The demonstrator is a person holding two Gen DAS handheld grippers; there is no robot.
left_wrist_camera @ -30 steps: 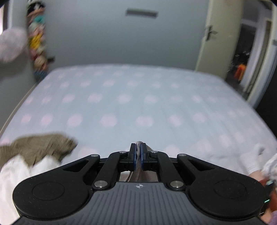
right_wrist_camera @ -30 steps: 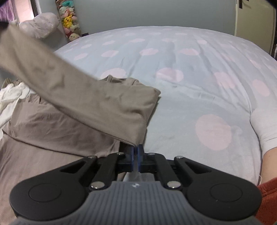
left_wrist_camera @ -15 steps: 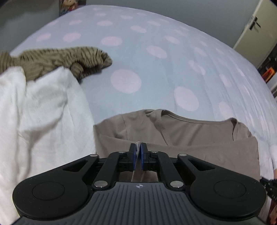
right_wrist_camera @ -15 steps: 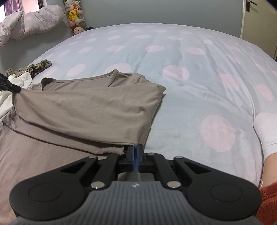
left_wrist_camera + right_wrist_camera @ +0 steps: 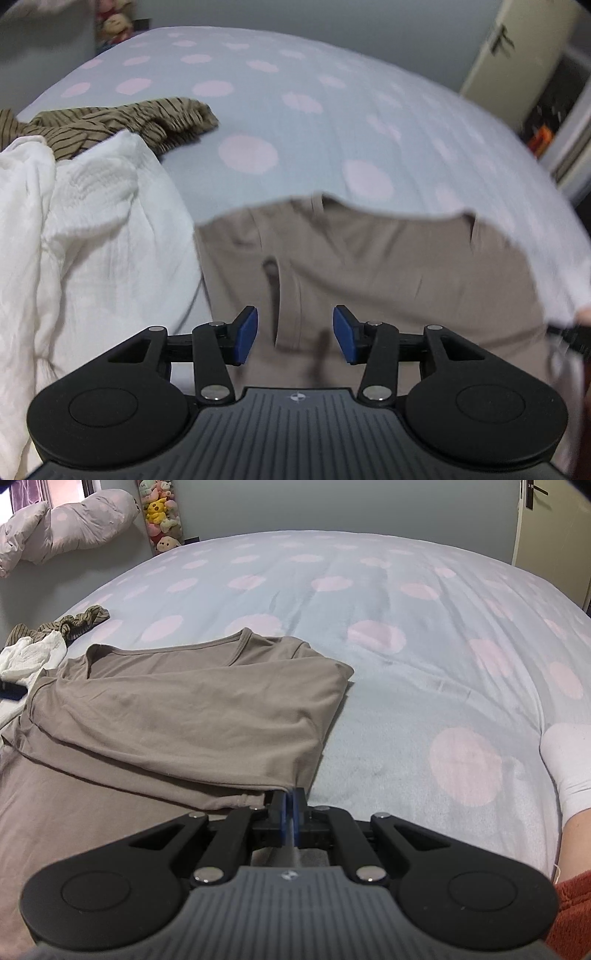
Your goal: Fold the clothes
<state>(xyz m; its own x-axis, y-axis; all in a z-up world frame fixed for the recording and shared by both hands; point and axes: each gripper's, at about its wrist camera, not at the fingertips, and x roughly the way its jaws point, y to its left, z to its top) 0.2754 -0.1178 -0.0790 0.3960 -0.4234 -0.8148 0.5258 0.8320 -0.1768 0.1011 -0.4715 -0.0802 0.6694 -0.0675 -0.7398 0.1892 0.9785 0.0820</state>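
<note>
Polka-dot bed: taupe top, fold just laid.
Left gripper jaws just opened, empty above cloth; right gripper clamped on hem. Next, likely: release, regrip.

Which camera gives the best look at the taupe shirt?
The right wrist view: the taupe shirt lies sharp there, neckline and folded-over layer plain. The left wrist view shows it blurred, cut off by the left gripper.

Right claw on taupe shirt
</note>
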